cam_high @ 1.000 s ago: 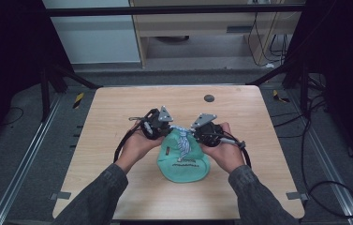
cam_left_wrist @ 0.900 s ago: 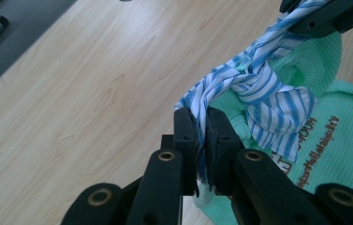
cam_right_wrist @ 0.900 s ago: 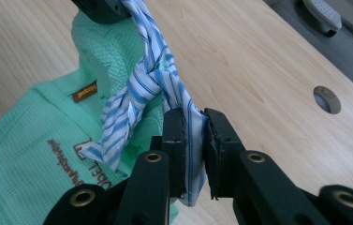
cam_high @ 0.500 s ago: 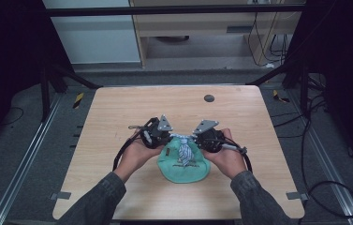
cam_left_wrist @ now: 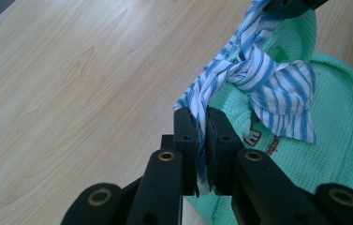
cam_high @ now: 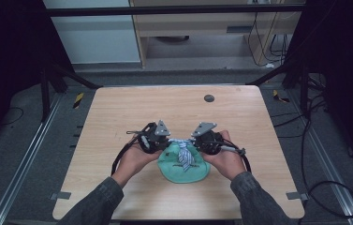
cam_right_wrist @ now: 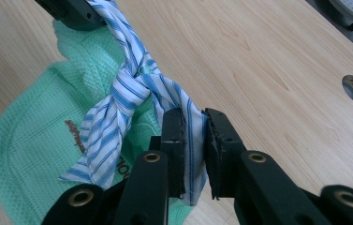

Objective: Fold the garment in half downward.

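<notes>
Your left hand-held gripper [cam_left_wrist: 201, 123] is clenched on one end of the striped strip [cam_left_wrist: 258, 75], and your right hand-held gripper [cam_right_wrist: 194, 125] is clenched on the other end. Between them the strip is knotted over the green cloth [cam_high: 183, 169]. That cloth lies on the surface [cam_high: 174, 105] toward 6 o'clock, between your hands. At 12 o'clock from the cloth, well apart, sits a dark round hole [cam_high: 209, 98].

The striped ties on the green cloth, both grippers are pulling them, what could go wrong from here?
The left gripper pinches only a thin edge of the striped tie, so it may slip out. The knot looks loose and could open if tension drops. Pulling might also drag the green cloth across the table.
</notes>
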